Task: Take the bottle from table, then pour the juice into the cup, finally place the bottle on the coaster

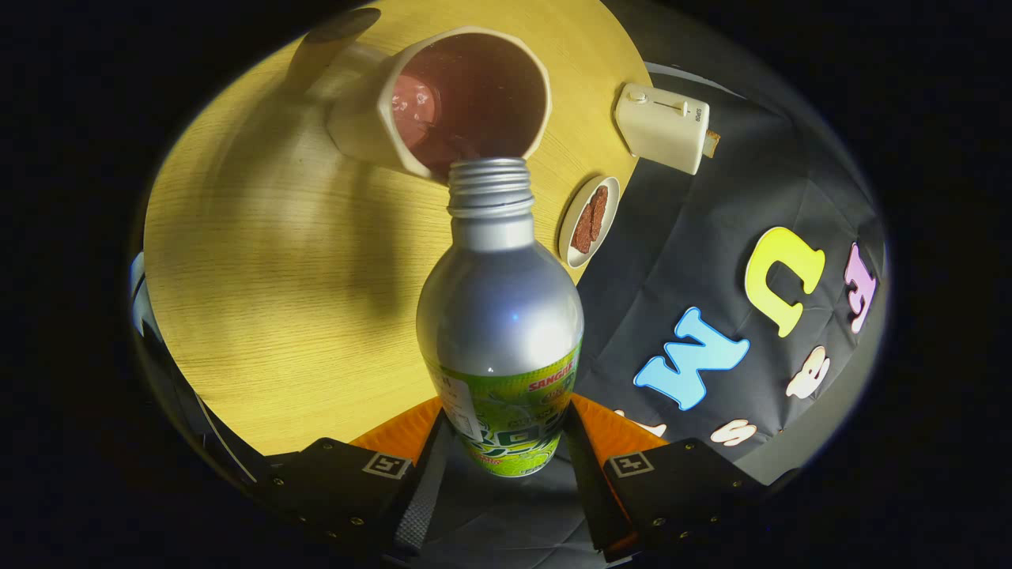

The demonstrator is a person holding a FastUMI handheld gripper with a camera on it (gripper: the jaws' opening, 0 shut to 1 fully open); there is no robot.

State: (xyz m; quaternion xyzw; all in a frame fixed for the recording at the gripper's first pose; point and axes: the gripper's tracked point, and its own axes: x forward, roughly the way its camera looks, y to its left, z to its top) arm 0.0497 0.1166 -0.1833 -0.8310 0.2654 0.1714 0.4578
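Note:
A silver bottle (498, 308) with a green label sits between my fingers, and my gripper (506, 431) is shut on its lower body. The bottle is uncapped and tipped forward, its threaded mouth right at the rim of a cream cup (443, 103). The cup stands on the wooden table (277, 300) just beyond the bottle. Inside the cup I see dark reddish liquid.
A small white dish (589, 221) with brown pieces lies to the right of the bottle's neck, near the table's edge. Beyond it stands a cream toaster (662, 126) with a slice sticking out. The black booth cloth hangs right of the table.

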